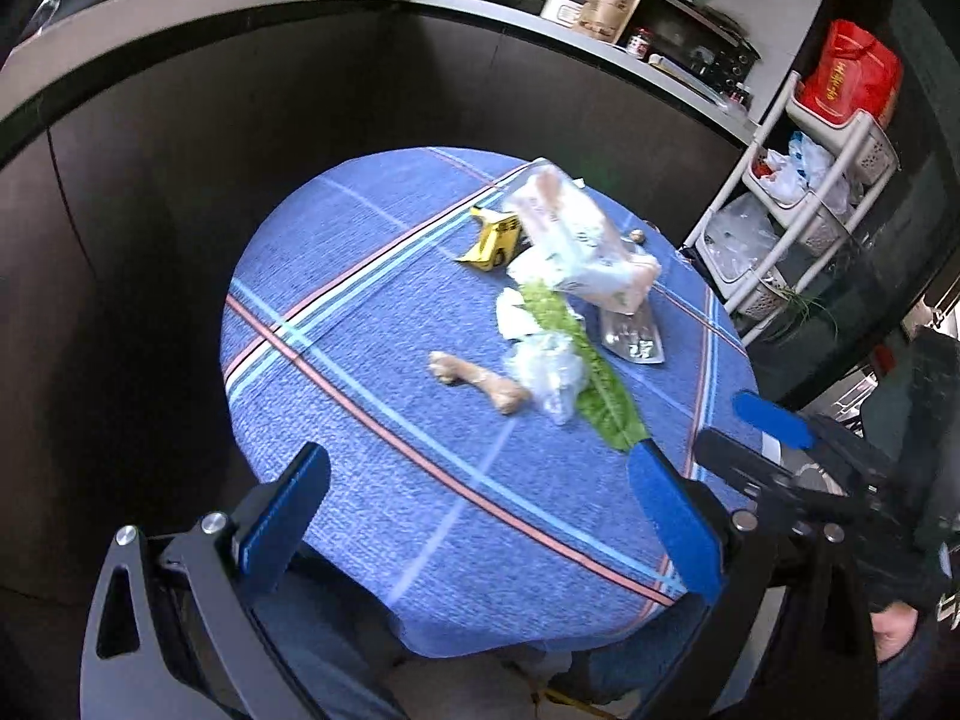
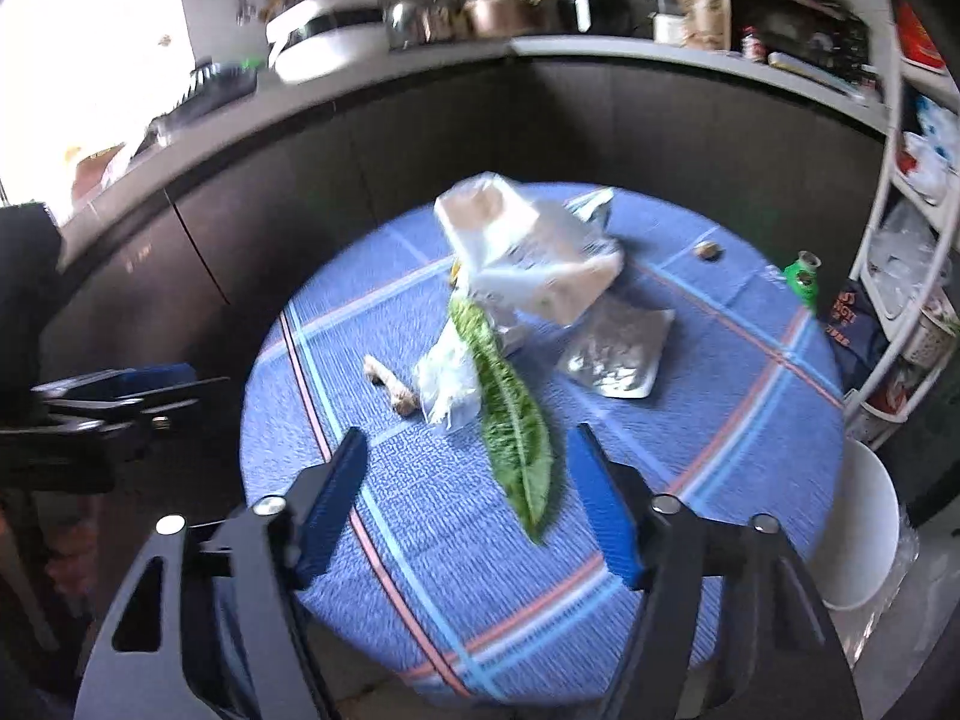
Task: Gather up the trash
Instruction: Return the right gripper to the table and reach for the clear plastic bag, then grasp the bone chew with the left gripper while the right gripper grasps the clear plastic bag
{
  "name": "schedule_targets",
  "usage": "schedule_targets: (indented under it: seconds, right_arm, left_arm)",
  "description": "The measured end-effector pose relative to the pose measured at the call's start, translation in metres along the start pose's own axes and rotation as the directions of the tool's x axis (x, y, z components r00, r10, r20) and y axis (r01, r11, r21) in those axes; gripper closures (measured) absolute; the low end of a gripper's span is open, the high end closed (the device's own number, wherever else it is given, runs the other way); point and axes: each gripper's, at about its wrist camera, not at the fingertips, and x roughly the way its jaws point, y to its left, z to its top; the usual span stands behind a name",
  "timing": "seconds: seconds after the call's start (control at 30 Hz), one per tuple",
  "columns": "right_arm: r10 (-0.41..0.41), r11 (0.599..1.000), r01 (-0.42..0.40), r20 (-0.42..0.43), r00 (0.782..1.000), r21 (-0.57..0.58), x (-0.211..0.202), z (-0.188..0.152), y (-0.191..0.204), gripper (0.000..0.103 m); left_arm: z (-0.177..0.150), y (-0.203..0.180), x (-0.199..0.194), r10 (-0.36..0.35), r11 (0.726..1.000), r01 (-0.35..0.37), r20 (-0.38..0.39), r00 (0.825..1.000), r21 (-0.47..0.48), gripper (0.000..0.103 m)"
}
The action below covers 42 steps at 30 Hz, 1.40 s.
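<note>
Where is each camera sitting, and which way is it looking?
Left wrist: rides on the left tool, looking forward and down at the round table; its own two open fingers show, with the right tool at the right edge.
Right wrist: rides on the right tool, looking down at the table from nearer the green leaf; its open fingers show, with the left tool at the left edge.
Shared: table, leaf, bone, white packet, foil tray, kitchen counter.

Bare tablecloth (image 2: 420, 540) before trash heap (image 2: 516, 276)
</note>
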Motion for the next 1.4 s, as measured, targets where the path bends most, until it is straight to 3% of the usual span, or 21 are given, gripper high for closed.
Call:
schedule_targets:
  seconds: [0.17, 0.5, 0.53, 0.63, 0.87, 1.2, 1.33, 1.4]
  right_arm:
    - [0.008, 1.0, -0.008, -0.049, 0.999, 0.004, 0.041, 0.01, 0.0, 0.055]
    - [0.004, 1.0, -0.003, -0.087, 0.996, 0.002, 0.094, 0.022, 0.0, 0.057]
    - [0.009, 1.0, -0.009, -0.09, 0.996, 0.001, 0.097, 0.022, 0.001, 0.061]
    - [0.025, 1.0, -0.027, -0.108, 0.994, -0.013, 0.101, 0.02, 0.003, 0.1]
    - [0.01, 1.0, -0.01, -0.055, 0.998, 0.005, 0.066, 0.016, -0.007, 0.1]
    - [-0.005, 1.0, 0.006, -0.081, 0.997, 0.015, 0.049, -0.004, -0.018, 0.096]
    - [0.01, 1.0, -0.01, -0.074, 0.997, 0.001, 0.044, -0.008, -0.014, 0.087]
    - [0.013, 1.0, -0.014, -0.071, 0.997, -0.007, 0.043, -0.008, -0.013, 0.083]
  left_arm:
    - [0.0, 0.015, 0.013, -0.013, 1.0, 0.012, -0.021, 1.0, -0.026, 0.005]
    - [0.006, 0.022, 0.048, -0.061, 0.997, 0.056, -0.085, 0.995, -0.052, 0.017]
    - [0.007, 0.021, 0.052, -0.065, 0.997, 0.061, -0.091, 0.994, -0.05, 0.018]
    - [0.008, 0.019, 0.062, -0.075, 0.996, 0.07, -0.106, 0.991, -0.05, 0.023]
    - [0.018, 0.019, 0.093, -0.086, 0.993, 0.074, -0.137, 0.987, -0.094, 0.043]
    - [0.028, 0.009, 0.126, -0.077, 0.991, 0.057, -0.167, 0.983, -0.119, 0.056]
    - [0.034, 0.006, 0.131, -0.054, 0.992, 0.035, -0.162, 0.985, -0.121, 0.06]
    - [0.038, 0.005, 0.134, -0.038, 0.993, 0.019, -0.163, 0.986, -0.118, 0.066]
